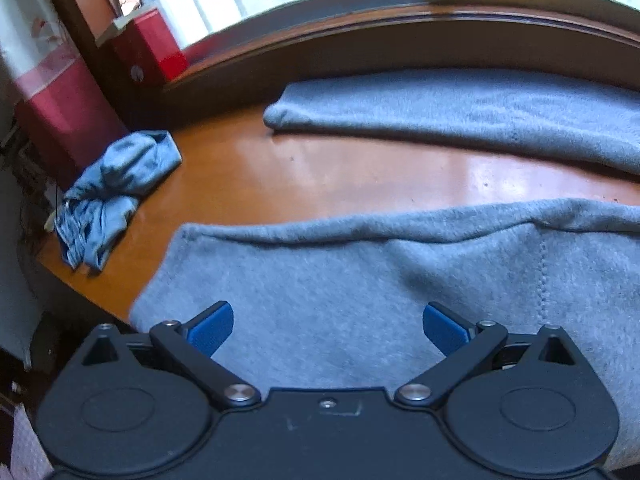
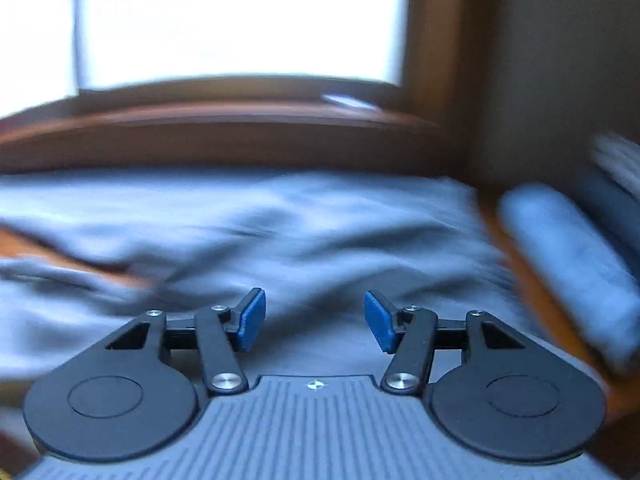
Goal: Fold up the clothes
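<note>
The grey garment (image 1: 360, 280) lies spread on the wooden bench (image 1: 320, 168), its long axis running sideways. The left tongs (image 1: 328, 326) hang wide and empty over its near leg; the right tongs (image 2: 315, 320), half open and empty, hover above rumpled cloth.

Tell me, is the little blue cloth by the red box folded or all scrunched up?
Scrunched up. The little blue cloth lies in a wrinkled heap near the wooden table's edge, with no flat, tidy fold.
</note>
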The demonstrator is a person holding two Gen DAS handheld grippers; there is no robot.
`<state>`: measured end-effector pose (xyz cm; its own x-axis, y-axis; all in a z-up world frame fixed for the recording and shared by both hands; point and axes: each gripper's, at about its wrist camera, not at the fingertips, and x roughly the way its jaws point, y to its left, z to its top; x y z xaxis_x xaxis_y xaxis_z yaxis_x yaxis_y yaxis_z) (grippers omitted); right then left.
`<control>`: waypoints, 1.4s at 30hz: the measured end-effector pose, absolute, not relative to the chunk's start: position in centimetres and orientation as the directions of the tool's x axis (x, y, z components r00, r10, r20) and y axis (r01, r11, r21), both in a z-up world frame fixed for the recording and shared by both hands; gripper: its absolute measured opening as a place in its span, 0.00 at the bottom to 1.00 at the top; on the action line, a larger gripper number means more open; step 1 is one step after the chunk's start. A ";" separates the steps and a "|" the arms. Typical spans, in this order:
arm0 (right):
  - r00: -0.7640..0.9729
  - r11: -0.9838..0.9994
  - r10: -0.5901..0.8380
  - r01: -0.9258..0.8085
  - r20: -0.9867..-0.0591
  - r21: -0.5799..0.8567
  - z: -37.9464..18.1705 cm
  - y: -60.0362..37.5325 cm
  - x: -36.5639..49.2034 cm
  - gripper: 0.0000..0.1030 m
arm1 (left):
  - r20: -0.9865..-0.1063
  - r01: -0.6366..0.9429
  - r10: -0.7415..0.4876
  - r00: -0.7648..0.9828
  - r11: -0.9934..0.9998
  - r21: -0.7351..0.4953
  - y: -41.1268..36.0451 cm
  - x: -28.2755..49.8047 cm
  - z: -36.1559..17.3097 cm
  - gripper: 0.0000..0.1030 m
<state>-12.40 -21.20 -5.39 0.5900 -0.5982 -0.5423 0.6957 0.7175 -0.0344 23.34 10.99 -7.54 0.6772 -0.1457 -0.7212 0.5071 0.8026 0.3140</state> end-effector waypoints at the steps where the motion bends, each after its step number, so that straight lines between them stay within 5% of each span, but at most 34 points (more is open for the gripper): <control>1: 0.643 0.765 -0.553 0.644 -0.529 -0.016 -5.1 -19.6 -11.0 0.57 | -0.720 0.523 -0.165 0.674 0.795 0.308 11.3 23.6 -7.2 0.89; 8: 0.818 0.923 -0.215 0.349 -0.534 0.163 -7.0 -7.8 0.0 0.58 | -0.711 0.767 -0.432 0.554 0.598 0.234 11.6 24.6 -5.9 0.87; 13: 0.777 0.934 -0.154 0.317 -0.610 0.167 -9.6 -0.8 8.5 0.58 | -0.751 0.846 -0.459 0.475 0.472 0.247 11.8 27.6 -8.6 0.87; 18: 0.734 0.887 -0.262 0.438 -0.626 0.143 -9.2 2.0 11.8 0.59 | -0.795 0.882 -0.487 0.362 0.455 0.123 13.2 30.8 -9.5 0.89; 32: 0.539 0.538 -0.658 0.825 -0.526 0.174 -6.9 -1.0 -6.5 0.70 | -0.702 0.936 -0.627 0.338 0.298 0.184 7.2 17.4 -6.6 0.93; 42: 0.411 0.310 -0.735 0.911 -0.540 0.271 -8.0 -8.9 -26.4 0.70 | -0.671 0.937 -0.662 0.334 0.309 0.162 1.6 1.2 -6.1 0.93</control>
<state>-26.41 -8.90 -7.99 0.4105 -0.7345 -0.5403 0.9113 0.3102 0.2707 1.23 1.57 -6.10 0.3342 -0.6621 -0.6708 0.9372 0.3090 0.1618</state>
